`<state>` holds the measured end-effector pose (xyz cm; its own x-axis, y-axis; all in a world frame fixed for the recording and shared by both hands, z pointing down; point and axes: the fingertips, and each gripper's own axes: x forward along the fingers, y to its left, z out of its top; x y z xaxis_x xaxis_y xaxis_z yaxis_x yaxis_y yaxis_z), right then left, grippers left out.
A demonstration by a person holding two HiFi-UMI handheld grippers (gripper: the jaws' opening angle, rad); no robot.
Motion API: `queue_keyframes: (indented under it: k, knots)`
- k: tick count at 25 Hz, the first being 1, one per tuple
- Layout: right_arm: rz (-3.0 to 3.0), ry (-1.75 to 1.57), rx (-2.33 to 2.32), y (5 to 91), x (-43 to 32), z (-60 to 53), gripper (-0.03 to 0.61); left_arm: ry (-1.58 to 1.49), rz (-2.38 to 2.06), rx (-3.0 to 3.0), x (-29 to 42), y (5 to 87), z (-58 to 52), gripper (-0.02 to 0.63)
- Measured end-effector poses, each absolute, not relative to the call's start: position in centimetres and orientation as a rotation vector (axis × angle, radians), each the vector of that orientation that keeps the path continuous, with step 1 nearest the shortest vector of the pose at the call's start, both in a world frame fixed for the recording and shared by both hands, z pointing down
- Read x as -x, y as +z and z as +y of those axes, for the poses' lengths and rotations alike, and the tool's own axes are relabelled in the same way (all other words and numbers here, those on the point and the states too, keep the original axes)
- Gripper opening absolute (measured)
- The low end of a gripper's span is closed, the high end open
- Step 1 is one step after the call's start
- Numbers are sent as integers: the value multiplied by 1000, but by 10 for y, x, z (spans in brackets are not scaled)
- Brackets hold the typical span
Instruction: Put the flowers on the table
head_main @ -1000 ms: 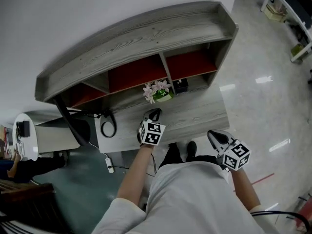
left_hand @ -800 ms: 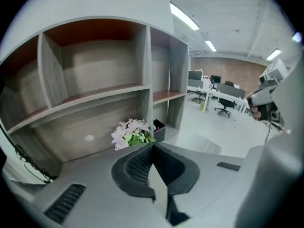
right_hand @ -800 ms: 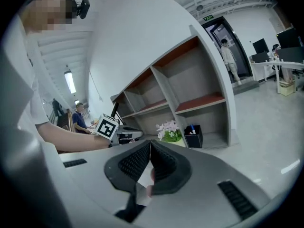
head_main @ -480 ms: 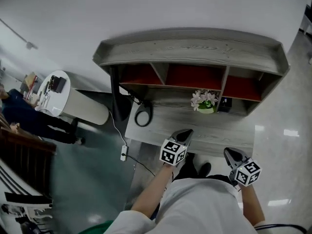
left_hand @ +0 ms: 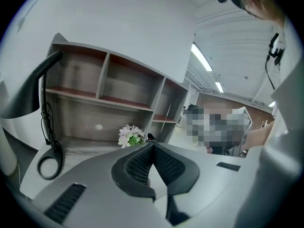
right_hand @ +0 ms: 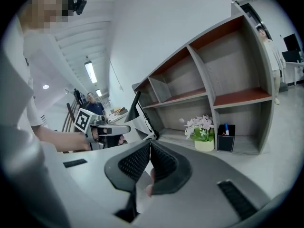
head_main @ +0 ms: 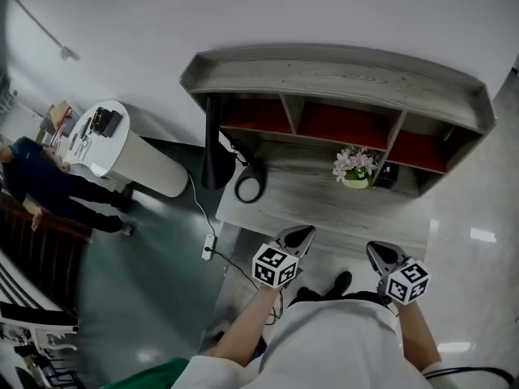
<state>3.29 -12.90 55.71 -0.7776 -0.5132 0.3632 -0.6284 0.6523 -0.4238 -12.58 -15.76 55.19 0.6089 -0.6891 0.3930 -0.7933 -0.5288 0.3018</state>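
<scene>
The pale-potted pink-white flowers (head_main: 355, 167) are standing on the grey wooden desk (head_main: 316, 205). The left gripper (head_main: 299, 232) and right gripper (head_main: 375, 250) are hovering before it, jaws fully closed, gripping nothing.

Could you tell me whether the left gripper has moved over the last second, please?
Yes. The left gripper has drawn back from the flower pot, away from the shelves, to the front edge of the desk.

The flowers (head_main: 355, 162) are showing pale pink and white over green leaves, in a cream pot (head_main: 355, 182); the table (head_main: 308, 209) is wearing grey wood grain; the shelf unit (head_main: 340, 75) is matching it, with red boards inside; the pen holder (head_main: 388, 174) and the lamp (head_main: 217, 156) are reading black; the left gripper (head_main: 298, 235) and the right gripper (head_main: 376, 251) are showing grey shells with black ribbed fingers (right_hand: 135, 163), their cubes (head_main: 274, 266) carrying black-and-white square markers.
</scene>
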Motion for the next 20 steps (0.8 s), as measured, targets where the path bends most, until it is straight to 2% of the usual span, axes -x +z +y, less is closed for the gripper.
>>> queue_keyframes:
  k: [20]
  knots:
    - [-2560, 759, -1200, 549, 13, -35, 18, 246, -937, -2534, 164, 527, -59, 9]
